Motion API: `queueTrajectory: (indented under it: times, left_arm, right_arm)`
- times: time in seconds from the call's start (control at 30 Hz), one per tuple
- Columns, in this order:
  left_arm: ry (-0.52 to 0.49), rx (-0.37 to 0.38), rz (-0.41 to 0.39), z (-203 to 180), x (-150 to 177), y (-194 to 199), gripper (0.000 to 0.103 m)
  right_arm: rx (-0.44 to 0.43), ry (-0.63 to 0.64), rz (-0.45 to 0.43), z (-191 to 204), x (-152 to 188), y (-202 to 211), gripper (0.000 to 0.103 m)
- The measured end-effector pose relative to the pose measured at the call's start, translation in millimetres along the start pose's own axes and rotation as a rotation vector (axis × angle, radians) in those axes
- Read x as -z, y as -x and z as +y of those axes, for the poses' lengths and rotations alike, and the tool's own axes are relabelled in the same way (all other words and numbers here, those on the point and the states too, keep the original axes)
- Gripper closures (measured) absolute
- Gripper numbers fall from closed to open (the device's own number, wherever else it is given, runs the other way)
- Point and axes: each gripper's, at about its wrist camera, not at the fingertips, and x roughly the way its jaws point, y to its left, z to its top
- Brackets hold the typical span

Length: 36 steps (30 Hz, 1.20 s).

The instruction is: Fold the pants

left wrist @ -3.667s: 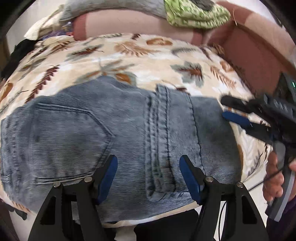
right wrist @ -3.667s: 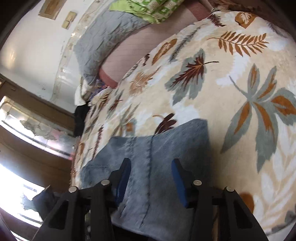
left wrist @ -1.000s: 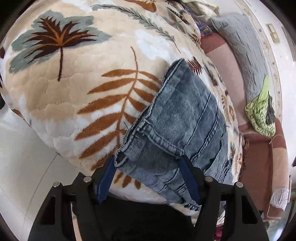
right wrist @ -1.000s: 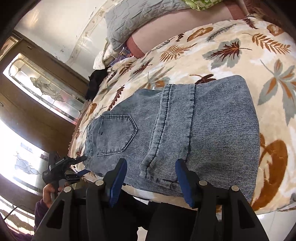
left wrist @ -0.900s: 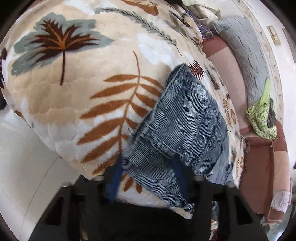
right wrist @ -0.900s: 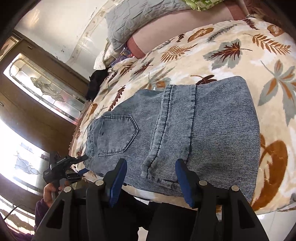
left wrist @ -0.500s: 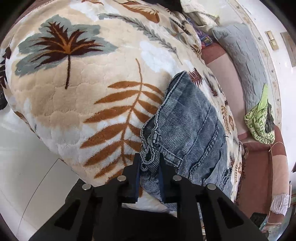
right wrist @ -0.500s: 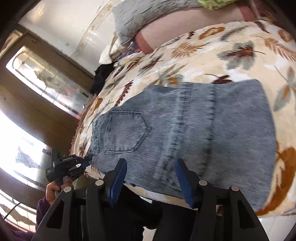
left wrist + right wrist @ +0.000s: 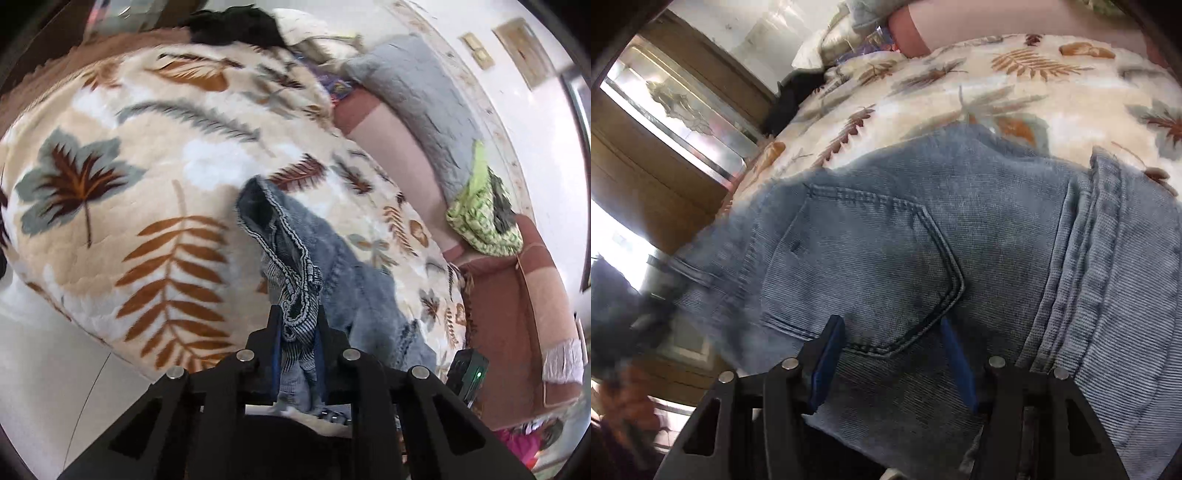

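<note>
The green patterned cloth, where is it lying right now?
In the left wrist view the green patterned cloth lies at the right, on the pink sofa back beside the grey quilted pillow.

Left gripper clamped, right gripper spread.
Left gripper [image 9: 297,336] angled downward, jaws pinched on denim cloth [image 9: 295,302]. Right gripper [image 9: 892,354] angled downward, jaws parted and gripping nothing, blue pads [image 9: 827,358] clear of contact.

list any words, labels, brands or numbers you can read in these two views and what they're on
None can be read in either view.
The jeans show only stitching on the back pocket, with no brand patch or tag.
The leaf-print blanket bears pattern only.
The wall plates are too small and blurred to read.
</note>
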Motion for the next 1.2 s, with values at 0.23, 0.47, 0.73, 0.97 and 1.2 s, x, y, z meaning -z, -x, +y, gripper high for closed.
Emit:
queueTrajectory:
  times: [0.23, 0.47, 0.73, 0.97, 1.2]
  left_arm:
    - [-0.124, 0.002, -0.015, -55.9, 6.4, 12.1, 0.088]
    - [-0.285, 0.024, -0.003, -130.2, 21.3, 19.7, 0.089]
    - [-0.544, 0.103, 0.077, -248.0, 72.1, 0.5, 0.089]
    - [-0.695, 0.233, 0.301, -328.3, 145.4, -75.9, 0.089]
    - [-0.669, 0.16, 0.254, -307.6, 122.2, -78.0, 0.081]
  right_arm:
    - [-0.027, 0.033, -0.034, 1.2, 10.7, 27.9, 0.045]
    - [-0.025, -0.014, -0.168, -37.0, 27.2, 84.7, 0.045]
    - [0.057, -0.214, -0.353, -130.0, 55.2, 168.2, 0.045]
    - [0.132, -0.441, -0.47, -209.7, 86.0, 232.8, 0.045]
    - [0.163, -0.496, -0.489, -234.4, 104.5, 253.7, 0.04]
